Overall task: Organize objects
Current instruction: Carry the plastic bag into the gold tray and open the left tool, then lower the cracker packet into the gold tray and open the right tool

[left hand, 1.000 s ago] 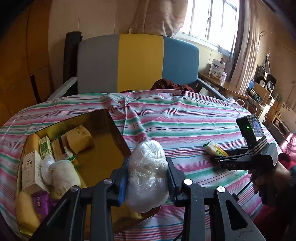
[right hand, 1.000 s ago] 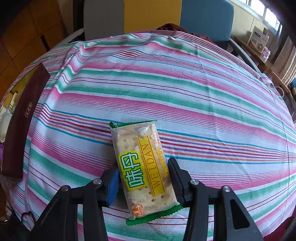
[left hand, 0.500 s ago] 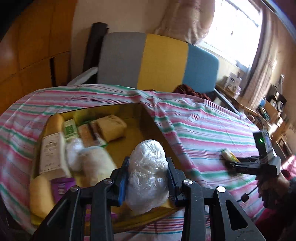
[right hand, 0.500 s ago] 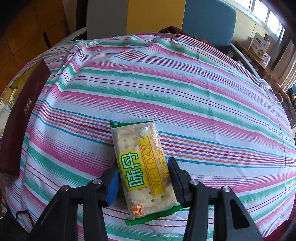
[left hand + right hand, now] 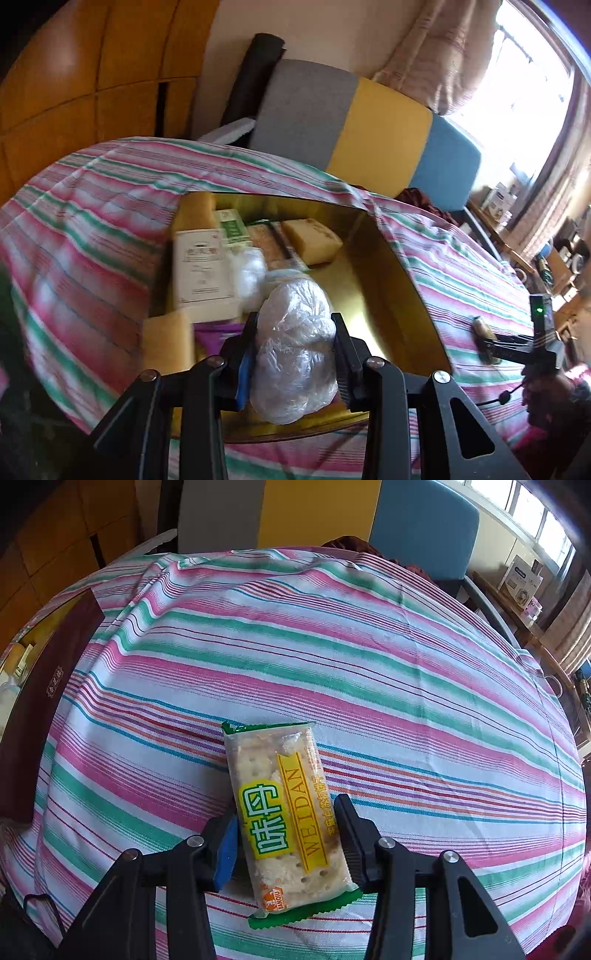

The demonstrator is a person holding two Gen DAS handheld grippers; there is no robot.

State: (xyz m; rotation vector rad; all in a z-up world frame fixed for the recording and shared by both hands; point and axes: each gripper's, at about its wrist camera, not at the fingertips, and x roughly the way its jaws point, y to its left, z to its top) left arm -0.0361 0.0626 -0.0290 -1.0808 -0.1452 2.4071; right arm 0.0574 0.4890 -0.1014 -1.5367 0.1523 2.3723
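2 hand-held grippers are at work, and each one has a package between its fingers. The left hand-held gripper (image 5: 295,354) is clamped on a white lump wrapped in clear plastic (image 5: 295,350), and it holds this lump in the air over the near part of the gold tray (image 5: 391,280). The right hand-held gripper (image 5: 286,843) stands around the cracker packet (image 5: 286,812), with both pads against the long sides of the packet. The cracker packet seems to lie on the striped cloth (image 5: 332,657) of the counter, so I judge that it is gripped but not yet lifted. Inside the gold tray there are already several things: a white box (image 5: 201,267), a green and white carton (image 5: 232,230), a yellow block (image 5: 312,240), another pale yellow block (image 5: 168,343) at the near corner, a purple packet (image 5: 218,338) and a small white bundle (image 5: 249,275). The right half of the gold tray is bare. In my judgement most of the task is done. What is left is to put down the wrapped lump in the free part of the tray and then to bring the cracker packet there; the right wrist view shows no other loose thing on the cloth.
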